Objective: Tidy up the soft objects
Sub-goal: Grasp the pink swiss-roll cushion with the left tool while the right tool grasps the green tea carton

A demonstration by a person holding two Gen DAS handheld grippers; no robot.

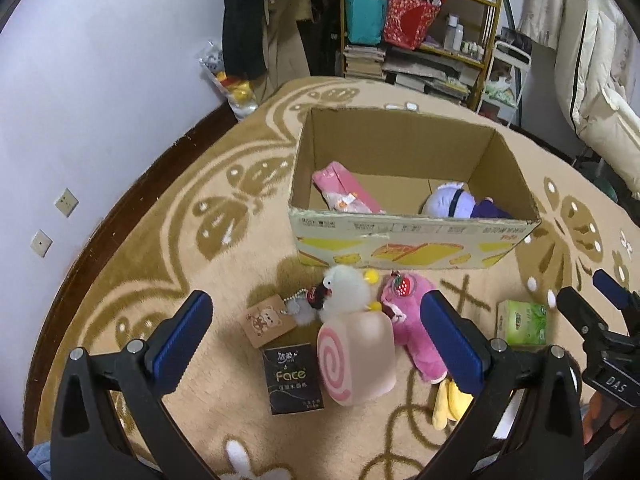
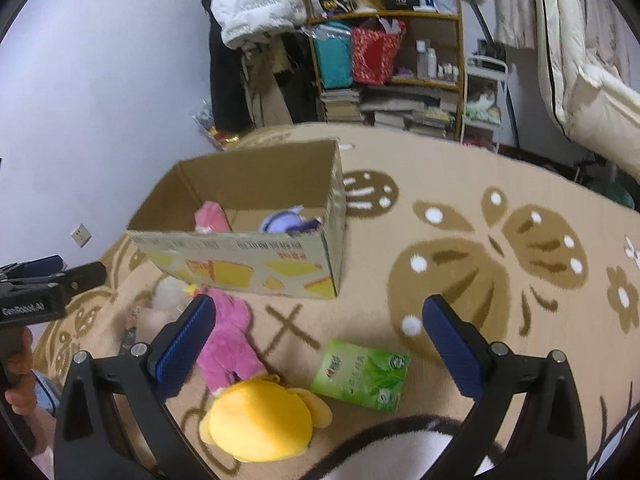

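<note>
Soft toys lie scattered on the patterned blanket (image 1: 168,216) in front of a cardboard box (image 1: 400,240). The left gripper (image 1: 316,332) is spread wide and grasps nothing; between its fingers sit a pink swirl roll plush (image 1: 354,358), a white fluffy toy (image 1: 344,292) just beyond it, and a black tissue pack (image 1: 292,378) toward the left finger. A pink plush (image 1: 404,316) lies against the inner side of its right finger, which hides part of it. The right gripper (image 2: 320,344) is likewise released and empty; between its fingers lie a yellow plush (image 2: 260,424), near the wrist, and a green tissue pack (image 2: 362,374) nearer the right finger. The pink plush runs just beside its left finger. Well beyond both sets of fingertips, the box holds a pink toy (image 1: 344,194) and a purple-and-white doll (image 1: 460,202).
</note>
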